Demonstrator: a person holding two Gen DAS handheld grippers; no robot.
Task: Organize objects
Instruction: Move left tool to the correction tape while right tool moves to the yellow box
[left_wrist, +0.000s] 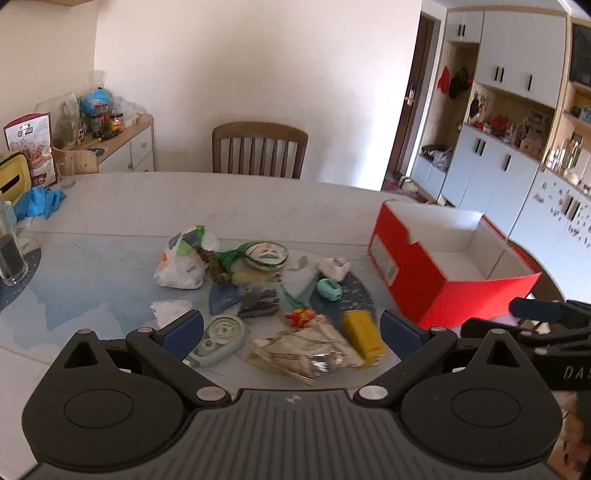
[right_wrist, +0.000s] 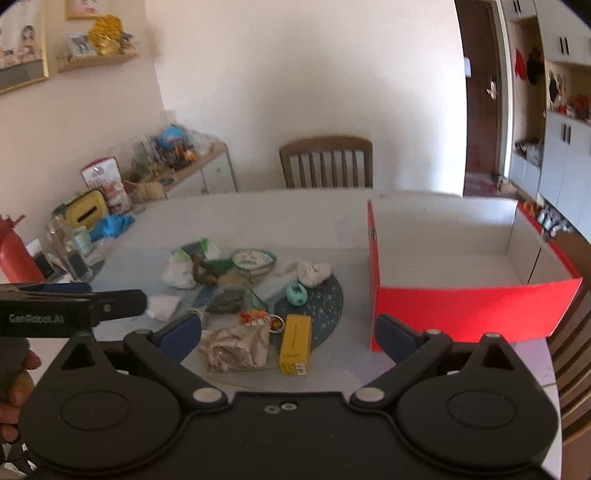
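Clutter lay in a loose heap on the surface (left_wrist: 110, 206), directly ahead of both tools. You held the left tool (left_wrist: 291, 332) and the right tool (right_wrist: 288, 334) fully spread, with nothing between the pads. The yellow box (right_wrist: 294, 344) lay just ahead of the right tool, slightly right of centre, its long axis running nearly along your line of approach. From the left tool it sat ahead and to the right. The red box (right_wrist: 461, 314), open and empty, stood ahead-right of both tools. Judged by position, your right hand was nearer both boxes.
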